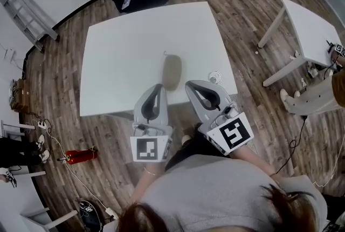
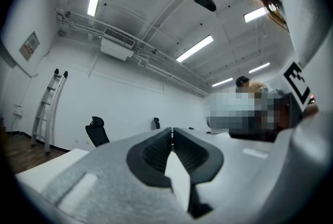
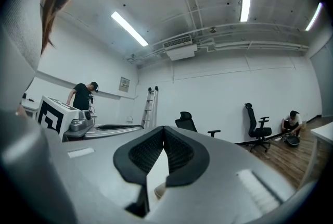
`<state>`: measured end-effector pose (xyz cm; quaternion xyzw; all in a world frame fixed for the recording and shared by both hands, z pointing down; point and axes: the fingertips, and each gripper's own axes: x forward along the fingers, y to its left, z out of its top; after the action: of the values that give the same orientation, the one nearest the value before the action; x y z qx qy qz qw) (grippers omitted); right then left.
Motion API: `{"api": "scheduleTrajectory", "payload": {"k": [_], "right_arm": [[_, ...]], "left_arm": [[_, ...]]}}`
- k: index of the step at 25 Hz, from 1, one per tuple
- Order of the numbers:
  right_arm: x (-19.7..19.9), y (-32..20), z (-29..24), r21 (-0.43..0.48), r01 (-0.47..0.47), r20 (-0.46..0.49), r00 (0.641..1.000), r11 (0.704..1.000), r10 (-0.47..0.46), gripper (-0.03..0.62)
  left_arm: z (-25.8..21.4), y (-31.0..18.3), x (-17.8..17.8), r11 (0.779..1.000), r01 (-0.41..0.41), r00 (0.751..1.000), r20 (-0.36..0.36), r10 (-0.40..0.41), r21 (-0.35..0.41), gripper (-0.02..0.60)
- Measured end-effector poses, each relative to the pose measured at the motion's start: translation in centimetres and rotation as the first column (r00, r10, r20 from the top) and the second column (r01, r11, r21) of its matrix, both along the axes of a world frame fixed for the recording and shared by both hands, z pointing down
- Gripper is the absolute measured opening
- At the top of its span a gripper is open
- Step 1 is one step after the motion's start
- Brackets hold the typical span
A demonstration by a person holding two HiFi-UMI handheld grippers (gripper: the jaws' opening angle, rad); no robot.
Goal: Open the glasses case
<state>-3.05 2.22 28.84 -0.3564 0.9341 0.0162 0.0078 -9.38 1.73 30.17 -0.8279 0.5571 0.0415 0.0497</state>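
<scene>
Left item: grey two-jaw left gripper [image 1: 158, 87], jaws pressed together with nothing between them, hovering above the near edge of the white square table [image 1: 124, 53], tips aimed at 12 o'clock

Centre item: taupe oblong rounded glasses case [image 1: 172, 71], lid closed, lying flat with its long axis from 12 to 6 o'clock, in the 6 o'clock part of the tabletop; at 1 o'clock from the left tips and 11 o'clock from the right tips, touching neither. Probably a light, stiff shell with a smooth, slippery curve. Best pinned across its narrow width while the other jaws lift the lid at the seam; seam and hinge side cannot be made out

Right item: grey two-jaw right gripper [image 1: 190, 85], jaws likewise closed on nothing
</scene>
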Motion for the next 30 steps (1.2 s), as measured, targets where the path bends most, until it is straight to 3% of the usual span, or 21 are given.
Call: {"api": "scheduleTrajectory", "payload": {"k": [9, 23, 30], "right_arm": [[-0.6, -4.0, 0.1, 0.008, 0.002, -0.002, 1.0, 1.0, -0.002, 0.006], [-2.0, -17.4, -0.6, 0.016, 0.063, -0.003, 0.998, 0.998, -0.063, 0.006], [-3.7, -20.0, -0.1, -0.008, 0.095, 0.006, 0.995, 0.995, -0.095, 0.006]], "left_arm": [[0.0, -3.7, -1.0, 1.0, 0.016, 1.0, -0.003, -0.016, 0.003, 0.003], [-0.6, -16.4, -2.4, 0.997, 0.079, 0.997, 0.009, -0.079, 0.004, 0.003], [-0.1, -18.1, -3.4, 0.995, 0.099, 0.995, 0.02, -0.098, -0.02, 0.003]]}}
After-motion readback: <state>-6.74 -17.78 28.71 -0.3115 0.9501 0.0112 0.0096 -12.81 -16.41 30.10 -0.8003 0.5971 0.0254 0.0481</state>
